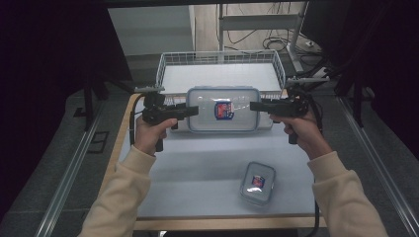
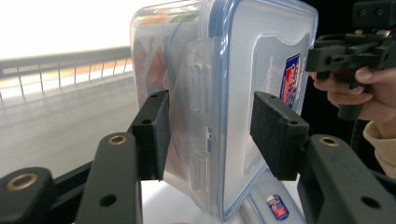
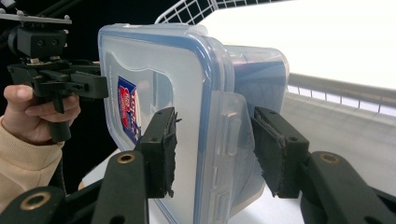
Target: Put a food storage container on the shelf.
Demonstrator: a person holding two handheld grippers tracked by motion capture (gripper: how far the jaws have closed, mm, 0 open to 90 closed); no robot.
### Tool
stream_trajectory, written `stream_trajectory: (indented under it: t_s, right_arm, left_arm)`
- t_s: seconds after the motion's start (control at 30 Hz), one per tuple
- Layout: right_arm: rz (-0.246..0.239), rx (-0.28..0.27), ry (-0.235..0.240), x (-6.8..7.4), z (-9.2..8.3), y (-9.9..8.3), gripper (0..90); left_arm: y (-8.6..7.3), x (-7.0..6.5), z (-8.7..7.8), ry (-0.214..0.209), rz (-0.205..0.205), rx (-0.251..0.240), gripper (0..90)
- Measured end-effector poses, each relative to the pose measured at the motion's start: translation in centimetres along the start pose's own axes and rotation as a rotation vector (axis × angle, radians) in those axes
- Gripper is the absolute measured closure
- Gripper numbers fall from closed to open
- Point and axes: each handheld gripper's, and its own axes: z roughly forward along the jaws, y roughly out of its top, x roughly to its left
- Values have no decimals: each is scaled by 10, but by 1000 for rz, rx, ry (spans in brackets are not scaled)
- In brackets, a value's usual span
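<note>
We hold the large container (image 1: pixel 223 109) by its short ends, left gripper (image 1: pixel 190 111) and right gripper (image 1: pixel 254 105) each clamped on one, above the table (image 1: pixel 197 168) near the wire basket (image 1: pixel 168 64). Gripper views show pads (image 2: pixel 154 135) on lid and base; high view adds a small container (image 1: pixel 258 182) at front right.

The table (image 1: pixel 207 163) has a pale grey top. A white wire basket (image 1: pixel 170 61) stands at its far edge, and a small lidded container (image 1: pixel 258 182) lies near the front right corner.
</note>
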Motion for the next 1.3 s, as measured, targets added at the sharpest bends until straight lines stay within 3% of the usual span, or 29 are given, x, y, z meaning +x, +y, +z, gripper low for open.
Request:
stream_trajectory:
  t_s: [0.27,0.77,1.07,1.3]
  right_arm:
    - [-20,-13,-8,1,-4,21,507]
    - [-4,-42,-7,-11,-1,51,507]
    - [-15,-33,-19,-15,5,73,505]
    - [-16,-12,-27,-25,18,94,504]
  left_arm:
    - [24,-1,0,-4,20,-10,494]
    - [63,7,6,2,53,-11,492]
    - [80,16,9,3,36,-15,491]
    - [92,34,16,0,12,-12,490]
